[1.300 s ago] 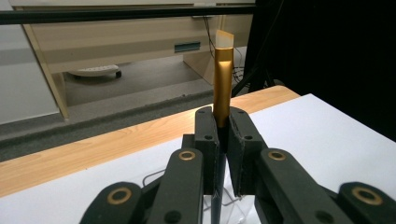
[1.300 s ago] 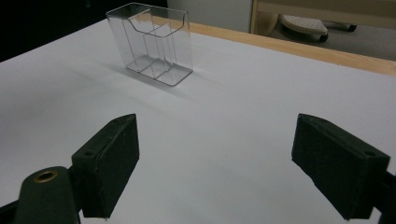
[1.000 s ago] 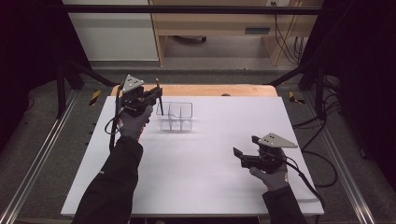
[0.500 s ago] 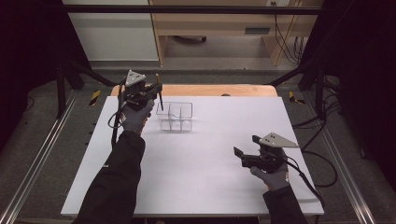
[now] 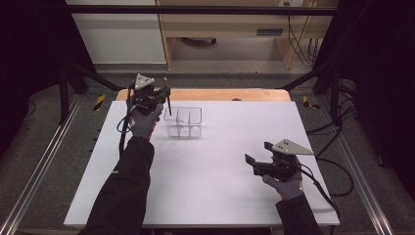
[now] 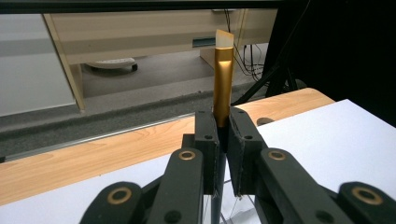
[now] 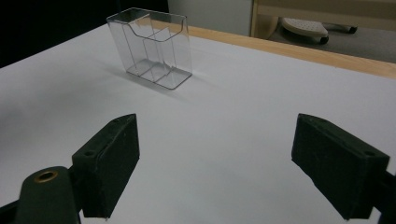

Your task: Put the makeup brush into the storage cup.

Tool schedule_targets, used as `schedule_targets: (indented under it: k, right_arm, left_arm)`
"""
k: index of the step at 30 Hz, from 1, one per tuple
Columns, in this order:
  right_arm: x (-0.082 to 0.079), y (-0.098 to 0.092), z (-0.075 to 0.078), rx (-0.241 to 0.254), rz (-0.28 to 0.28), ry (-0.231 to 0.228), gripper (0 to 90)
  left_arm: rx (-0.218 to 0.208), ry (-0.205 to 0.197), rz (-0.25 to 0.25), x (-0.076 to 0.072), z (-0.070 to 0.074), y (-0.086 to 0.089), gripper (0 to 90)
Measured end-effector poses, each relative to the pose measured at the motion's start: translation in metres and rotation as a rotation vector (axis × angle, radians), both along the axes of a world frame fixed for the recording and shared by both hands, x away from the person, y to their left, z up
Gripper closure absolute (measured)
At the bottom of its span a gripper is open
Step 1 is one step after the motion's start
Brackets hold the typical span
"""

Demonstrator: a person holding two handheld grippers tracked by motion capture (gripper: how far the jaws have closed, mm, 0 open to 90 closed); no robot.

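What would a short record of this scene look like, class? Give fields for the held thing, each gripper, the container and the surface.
Held thing: a slim gold stick with a pale slanted tip, upright
Left gripper: shut on the stick, at the left end of the container
Right gripper: open, nothing between its jaws, low over the near right part of the board
Container: clear plastic box with inner dividers, standing upright, nothing seen inside
Surface: white board on a wooden table
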State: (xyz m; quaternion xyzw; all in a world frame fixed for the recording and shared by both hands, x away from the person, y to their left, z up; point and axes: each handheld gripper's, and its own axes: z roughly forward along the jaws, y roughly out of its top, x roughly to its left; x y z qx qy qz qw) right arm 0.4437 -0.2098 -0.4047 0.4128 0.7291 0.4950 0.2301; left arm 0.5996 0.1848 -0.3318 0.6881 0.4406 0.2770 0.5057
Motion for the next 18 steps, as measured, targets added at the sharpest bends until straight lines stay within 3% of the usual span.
schedule_targets:
  k: [18]
  right_arm:
    - [-0.001,0.000,0.001,-0.002,-0.001,-0.003,15.6]
  left_arm:
    - [0.017,0.029,0.007,0.004,-0.022,0.002,82.4]
